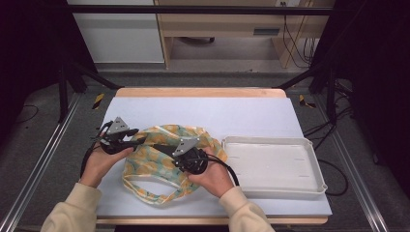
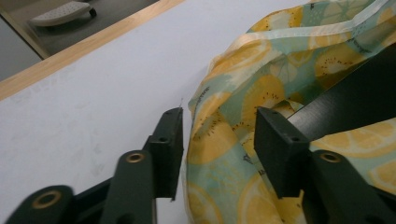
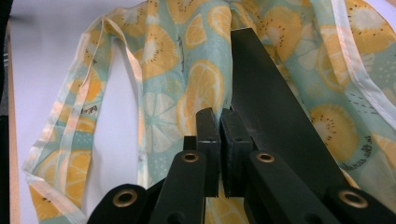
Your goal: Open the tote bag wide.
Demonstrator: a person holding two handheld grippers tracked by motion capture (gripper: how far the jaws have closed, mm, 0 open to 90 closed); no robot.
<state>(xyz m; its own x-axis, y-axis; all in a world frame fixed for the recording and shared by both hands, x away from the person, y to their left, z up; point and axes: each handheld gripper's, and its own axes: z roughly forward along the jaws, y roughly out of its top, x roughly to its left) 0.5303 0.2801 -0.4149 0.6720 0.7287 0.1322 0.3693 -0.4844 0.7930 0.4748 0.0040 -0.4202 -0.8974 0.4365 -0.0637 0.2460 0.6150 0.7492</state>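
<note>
So the worktop [image 1: 203, 108] is a pale bluish-white sheet over a wood board, wood showing at the far edge. A lemon-print fabric bag [image 1: 159, 147] lies crumpled left of centre, and a white tray [image 1: 309, 186] sits on the right, just beside it.

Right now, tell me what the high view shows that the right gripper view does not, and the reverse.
High view alone: the white tray right of the fruit-print bag, both hands, the left gripper at the bag's left edge. Right gripper view alone: the right gripper up close, jaws shut, whether on cloth is unclear, and the lemon and kiwi print in detail. Both: the bag, its handle loops and the white table cover.
</note>
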